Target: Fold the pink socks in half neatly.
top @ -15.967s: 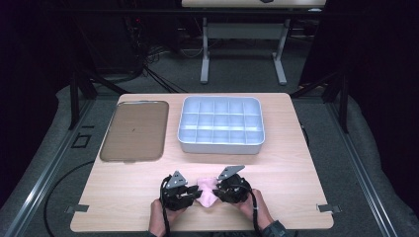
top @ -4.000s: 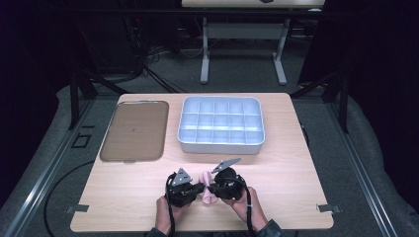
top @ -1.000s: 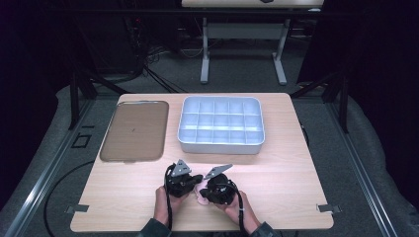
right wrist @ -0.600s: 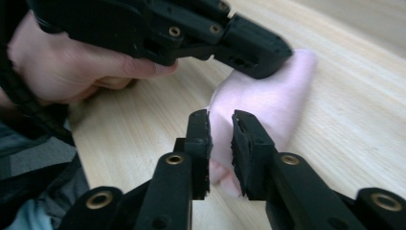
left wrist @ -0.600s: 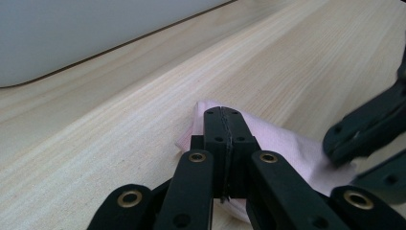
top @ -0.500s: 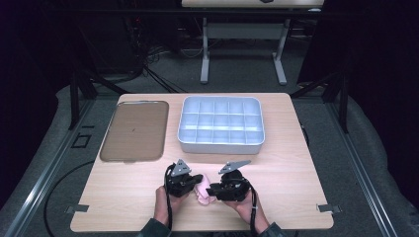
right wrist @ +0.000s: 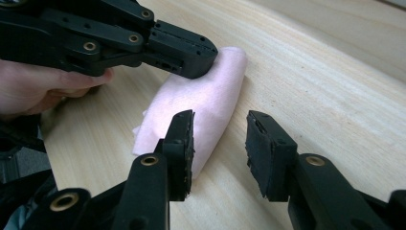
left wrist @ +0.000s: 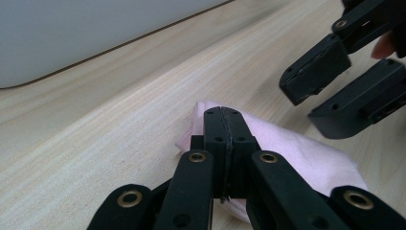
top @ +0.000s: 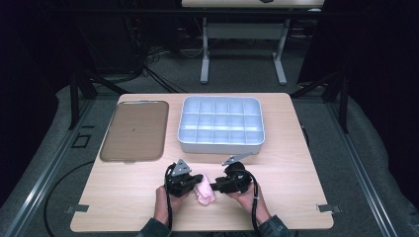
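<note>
The pink cloth (top: 204, 192) lies folded into a small narrow bundle at the near edge of the desk (top: 296, 168), between the two hands and well short of the tray (top: 221, 124). From its compact shape I judge the folding largely done; a last tuck or press may remain, and the bundle has not been moved anywhere else.

The left tool (left wrist: 224, 125) is clenched on the cloth: in the left gripper view its jaws meet in a tight seam with pink fabric spreading out from under them, and in the right gripper view the same tool (right wrist: 191, 50) pins the far end of the bundle (right wrist: 201, 103). The right tool (right wrist: 219, 143) is released; its jaws have just been opening, and they now stand apart with one pad just beside the cloth's near edge and bare wood between them, nothing gripped.

Both forearms come in low from the desk's near edge, the hands close together, and the two tools point inward toward each other across the bundle. A flat brown lid (top: 134, 130) lies left of the tray, well apart from the work.
</note>
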Available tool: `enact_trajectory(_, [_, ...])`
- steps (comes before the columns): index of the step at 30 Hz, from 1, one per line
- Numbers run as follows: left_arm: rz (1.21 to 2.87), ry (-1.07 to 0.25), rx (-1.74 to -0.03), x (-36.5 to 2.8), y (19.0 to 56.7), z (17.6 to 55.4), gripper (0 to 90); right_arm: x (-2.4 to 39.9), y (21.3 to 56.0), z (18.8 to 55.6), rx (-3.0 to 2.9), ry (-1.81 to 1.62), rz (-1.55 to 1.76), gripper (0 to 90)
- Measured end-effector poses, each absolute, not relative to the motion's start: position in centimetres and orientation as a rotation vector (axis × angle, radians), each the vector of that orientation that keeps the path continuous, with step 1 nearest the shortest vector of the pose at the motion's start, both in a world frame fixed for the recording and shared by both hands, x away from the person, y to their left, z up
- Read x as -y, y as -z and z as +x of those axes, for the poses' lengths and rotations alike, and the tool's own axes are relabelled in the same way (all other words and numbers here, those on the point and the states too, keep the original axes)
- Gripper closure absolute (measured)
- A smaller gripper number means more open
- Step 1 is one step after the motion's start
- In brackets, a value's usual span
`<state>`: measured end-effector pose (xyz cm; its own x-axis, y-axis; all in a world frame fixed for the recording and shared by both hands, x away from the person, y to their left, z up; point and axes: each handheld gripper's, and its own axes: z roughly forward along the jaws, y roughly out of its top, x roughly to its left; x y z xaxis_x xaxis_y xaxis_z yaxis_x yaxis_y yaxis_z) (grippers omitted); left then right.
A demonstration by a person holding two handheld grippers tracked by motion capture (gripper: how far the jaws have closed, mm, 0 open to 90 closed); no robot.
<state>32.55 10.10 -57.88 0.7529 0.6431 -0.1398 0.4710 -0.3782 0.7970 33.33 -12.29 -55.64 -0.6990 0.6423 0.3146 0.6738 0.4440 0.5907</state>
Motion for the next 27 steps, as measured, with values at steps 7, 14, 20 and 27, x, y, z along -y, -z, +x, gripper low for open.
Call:
enact_trajectory(7, [2.041, -0.233, -0.840, -10.1, 57.9, 32.6, 90.0, 11.1, 56.0, 33.8, 2.596, 1.107, -1.142, 58.9])
enact_trajectory(14, [2.040, -0.233, -0.843, -10.1, 57.9, 32.6, 90.0, 10.3, 56.0, 34.1, 2.581, 1.053, -1.104, 54.5])
enact_trajectory(20, [2.040, -0.233, -0.845, -10.1, 57.9, 32.6, 90.0, 10.1, 56.2, 34.2, 2.599, 0.998, -1.110, 52.2])
enact_trajectory(27, [2.043, -0.238, -0.843, -10.1, 57.9, 32.6, 90.0, 10.2, 55.9, 34.1, 2.555, 1.065, -1.107, 50.9])
